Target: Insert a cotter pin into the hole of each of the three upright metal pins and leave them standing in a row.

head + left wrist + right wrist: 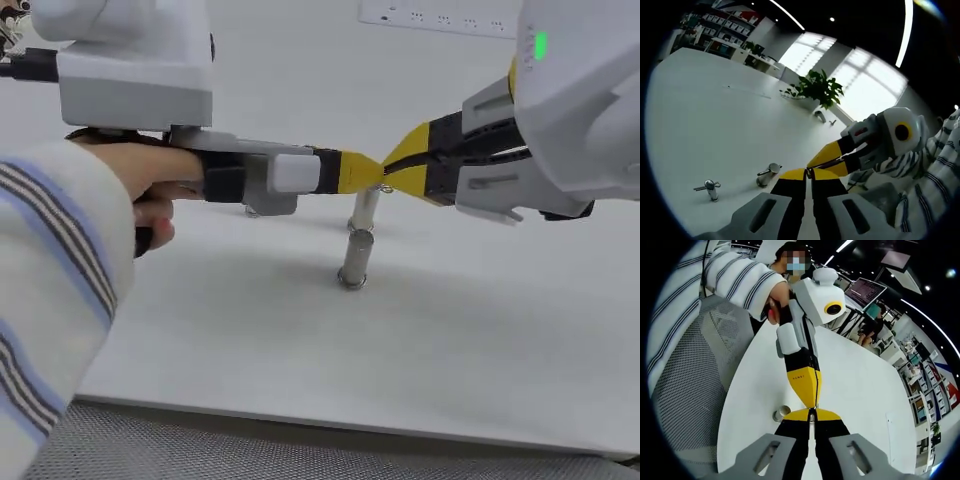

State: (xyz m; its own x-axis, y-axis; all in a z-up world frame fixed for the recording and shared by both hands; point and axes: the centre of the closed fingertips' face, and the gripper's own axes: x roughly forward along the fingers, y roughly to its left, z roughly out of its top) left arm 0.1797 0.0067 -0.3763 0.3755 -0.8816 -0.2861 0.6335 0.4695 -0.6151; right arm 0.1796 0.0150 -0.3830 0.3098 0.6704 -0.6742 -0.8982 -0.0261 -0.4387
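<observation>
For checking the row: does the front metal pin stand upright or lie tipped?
Upright. The front metal pin stands on its base on the white table.

Three metal pins (353, 258) are standing. Two cotter pins (701, 188) are sitting in them. Two grippers are working: left gripper (374, 173), right gripper (390, 166).

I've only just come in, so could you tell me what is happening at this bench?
A person holds the left gripper and right gripper tip to tip above the white table, both shut; whatever may be pinched between them is too small to make out. Below, a metal pin stands upright with a second pin just behind it. In the left gripper view, one pin has a cotter pin crosswise through its top.
</observation>
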